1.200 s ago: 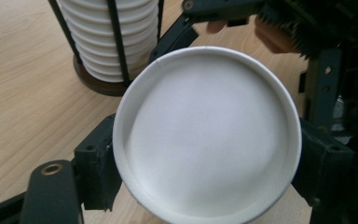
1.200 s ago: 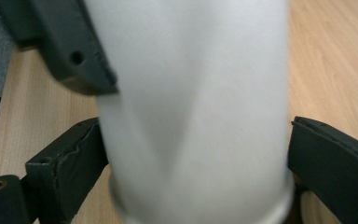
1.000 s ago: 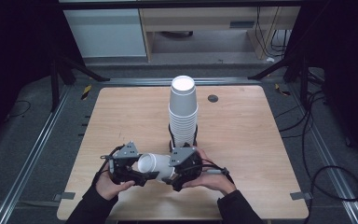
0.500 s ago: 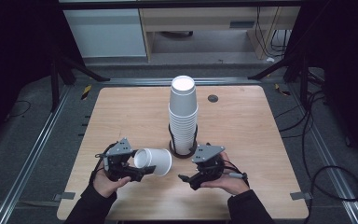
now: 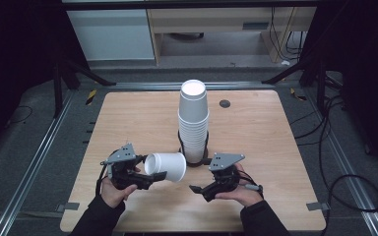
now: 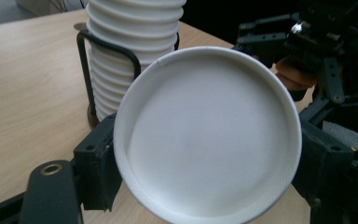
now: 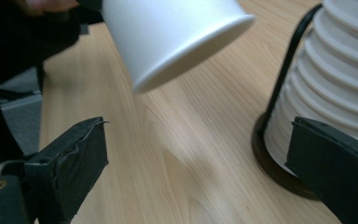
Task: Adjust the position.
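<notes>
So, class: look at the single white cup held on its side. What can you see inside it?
Nothing is visible inside the single cup: the left gripper view shows a bare white base. The left gripper clamps it; the jaws cover parts of the outer wall.

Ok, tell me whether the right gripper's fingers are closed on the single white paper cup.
No: the right gripper has its fingers spread with nothing between them, while the single white paper cup lies sideways in the left gripper.
</notes>
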`<state>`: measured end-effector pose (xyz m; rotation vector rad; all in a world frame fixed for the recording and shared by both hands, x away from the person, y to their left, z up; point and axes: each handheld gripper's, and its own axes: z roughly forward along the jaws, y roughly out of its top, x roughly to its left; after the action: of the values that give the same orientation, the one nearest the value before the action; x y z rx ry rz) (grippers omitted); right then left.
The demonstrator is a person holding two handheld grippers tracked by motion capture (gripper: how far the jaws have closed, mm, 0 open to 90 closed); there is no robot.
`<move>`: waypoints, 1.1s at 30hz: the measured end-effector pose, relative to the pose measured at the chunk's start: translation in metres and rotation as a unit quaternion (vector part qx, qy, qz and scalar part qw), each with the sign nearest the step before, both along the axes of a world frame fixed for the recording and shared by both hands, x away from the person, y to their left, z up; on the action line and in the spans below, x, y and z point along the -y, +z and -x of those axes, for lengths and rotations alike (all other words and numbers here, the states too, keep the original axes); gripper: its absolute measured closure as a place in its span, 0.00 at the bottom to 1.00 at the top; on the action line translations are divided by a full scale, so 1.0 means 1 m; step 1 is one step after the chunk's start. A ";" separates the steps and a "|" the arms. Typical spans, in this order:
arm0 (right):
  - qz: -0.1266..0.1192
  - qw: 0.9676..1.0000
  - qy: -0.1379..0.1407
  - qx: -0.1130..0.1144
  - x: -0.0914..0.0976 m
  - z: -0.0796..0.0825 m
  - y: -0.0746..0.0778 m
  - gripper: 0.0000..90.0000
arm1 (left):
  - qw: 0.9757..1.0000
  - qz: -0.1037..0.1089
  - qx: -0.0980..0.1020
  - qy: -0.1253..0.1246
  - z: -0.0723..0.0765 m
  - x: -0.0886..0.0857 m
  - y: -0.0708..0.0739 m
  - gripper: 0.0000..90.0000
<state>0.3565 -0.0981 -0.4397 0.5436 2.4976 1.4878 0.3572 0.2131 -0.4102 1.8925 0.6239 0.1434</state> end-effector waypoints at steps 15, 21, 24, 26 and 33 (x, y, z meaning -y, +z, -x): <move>-0.045 0.998 0.046 -0.021 -0.011 -0.001 0.001 0.06 | 0.997 0.036 0.014 -0.069 0.009 0.013 0.008 0.24; -0.053 0.996 0.062 -0.030 -0.014 -0.001 0.001 0.06 | 0.995 0.036 0.013 -0.090 0.012 0.018 0.007 0.24; -0.059 0.995 0.073 -0.031 -0.015 0.000 0.001 0.05 | 0.994 0.035 0.009 -0.102 0.013 0.022 0.007 0.24; -0.059 0.994 0.081 -0.031 -0.017 0.001 0.002 0.05 | 0.993 0.034 0.008 -0.108 0.013 0.023 0.007 0.24; -0.064 0.992 0.106 -0.036 -0.023 0.002 0.002 0.05 | 0.991 0.032 0.005 -0.127 0.015 0.027 0.005 0.24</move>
<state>0.3547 -0.0751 -0.4378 0.3644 2.5977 1.7433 0.3422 0.1862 -0.4050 1.8897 0.3716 -0.0317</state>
